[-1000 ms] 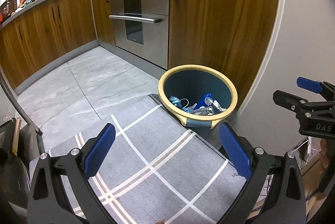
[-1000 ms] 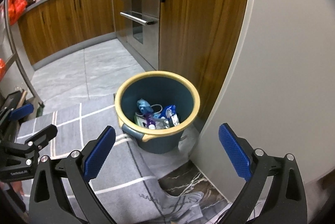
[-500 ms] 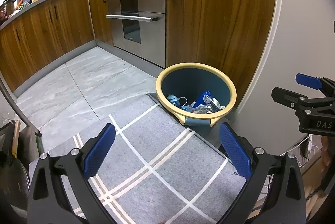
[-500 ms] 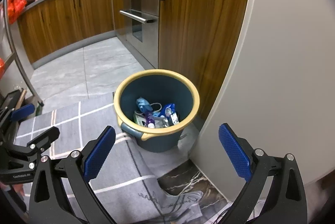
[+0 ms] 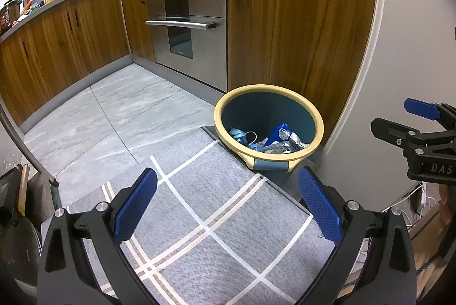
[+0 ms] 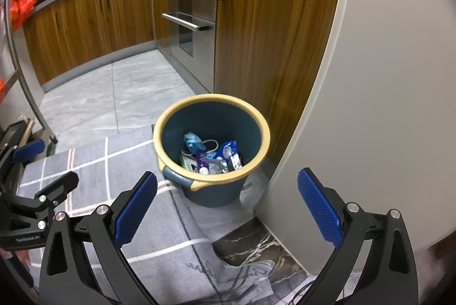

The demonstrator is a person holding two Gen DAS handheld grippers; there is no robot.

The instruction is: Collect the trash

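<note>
A dark blue trash bin with a cream rim (image 5: 310,117) (image 6: 258,120) stands on the floor by the wooden cabinet. It holds trash (image 5: 273,139) (image 6: 211,155): blue wrappers, a face mask, foil and a small bottle. My left gripper (image 5: 228,205) is open and empty, above the grey checked rug, short of the bin. My right gripper (image 6: 228,205) is open and empty, just short of the bin and above its near rim. The right gripper also shows at the right edge of the left wrist view (image 5: 419,131). The left gripper shows at the left edge of the right wrist view (image 6: 34,185).
A grey rug with white lines (image 5: 205,219) (image 6: 91,162) lies under both grippers. Wooden cabinets and a steel oven (image 5: 185,20) line the far side. A white wall (image 6: 370,105) stands right of the bin. A metal leg and pans (image 5: 17,191) are at the left.
Both grippers have drawn back and risen slightly, so the bin sits a little lower and farther in both views. Both stay open and empty.
</note>
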